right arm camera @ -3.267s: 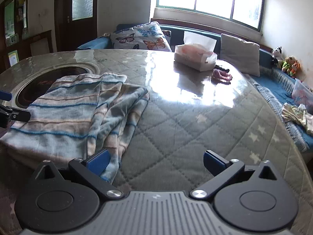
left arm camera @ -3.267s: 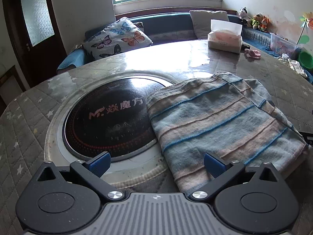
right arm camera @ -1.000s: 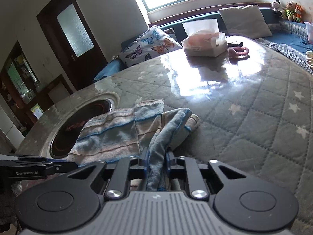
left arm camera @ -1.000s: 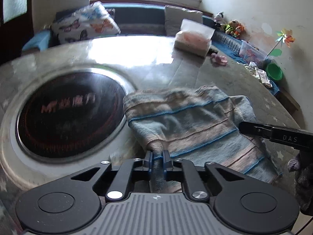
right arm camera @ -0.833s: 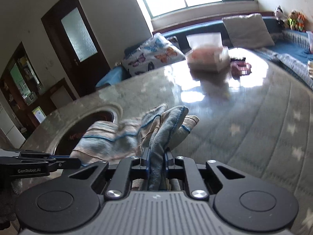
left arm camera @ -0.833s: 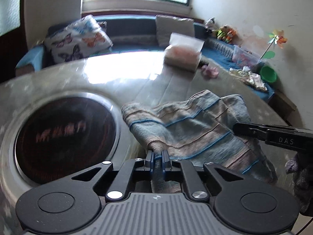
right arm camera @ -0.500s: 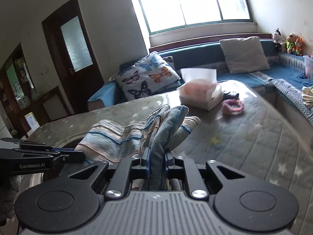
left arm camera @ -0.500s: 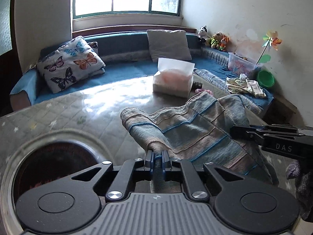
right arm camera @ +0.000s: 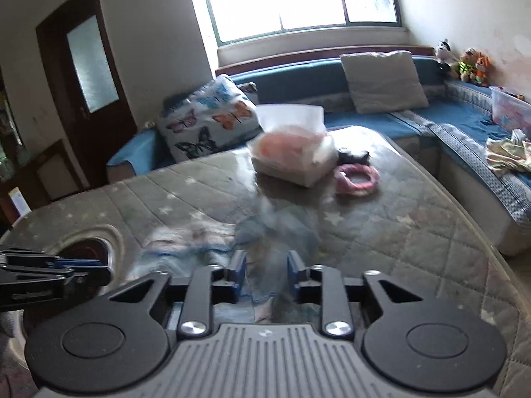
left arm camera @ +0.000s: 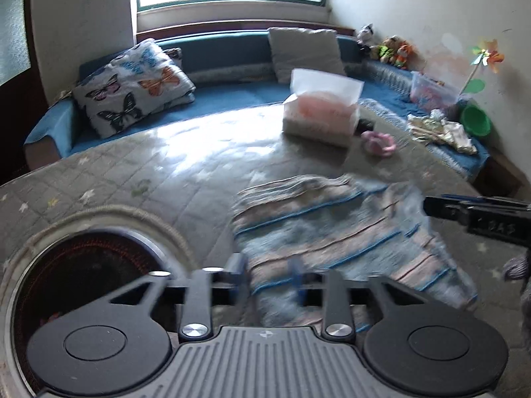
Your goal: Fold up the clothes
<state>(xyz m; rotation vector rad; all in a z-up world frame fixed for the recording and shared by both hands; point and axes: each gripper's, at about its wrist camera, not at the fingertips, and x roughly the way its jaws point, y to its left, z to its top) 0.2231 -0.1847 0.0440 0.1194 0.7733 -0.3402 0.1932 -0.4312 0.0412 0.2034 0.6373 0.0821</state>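
Left gripper (left arm camera: 267, 277): jaws opening, blue pads apart, nothing pinched. The striped cloth (left arm camera: 335, 232) lies on the quilted table (left arm camera: 159, 172) directly ahead, its near edge between and under the pads, the rest spreading toward 1 o'clock (blurred, so touching or not I cannot tell).

Right gripper (right arm camera: 264, 275): jaws opening too, pads parted. The same cloth (right arm camera: 265, 232) sits in the gap and runs away to 12 o'clock and 10 o'clock, a smeared blue-grey heap; the pads do not look pressed on it.

At 9 o'clock of the left gripper, a round dark hotplate (left arm camera: 76, 285) sunk in the table, clear of the cloth. The right gripper's black arm enters the left view at 3 o'clock, over the cloth's far corner.

Farther, at 12 to 1 o'clock: a tissue box (left arm camera: 320, 112), with a pink ring (left arm camera: 378, 141) just beside it, both well apart from the cloth.

Beyond the table, a blue bench (left arm camera: 229, 96) with a butterfly pillow (left arm camera: 132, 89) at 11 o'clock and a grey cushion (left arm camera: 305, 53) at 12.
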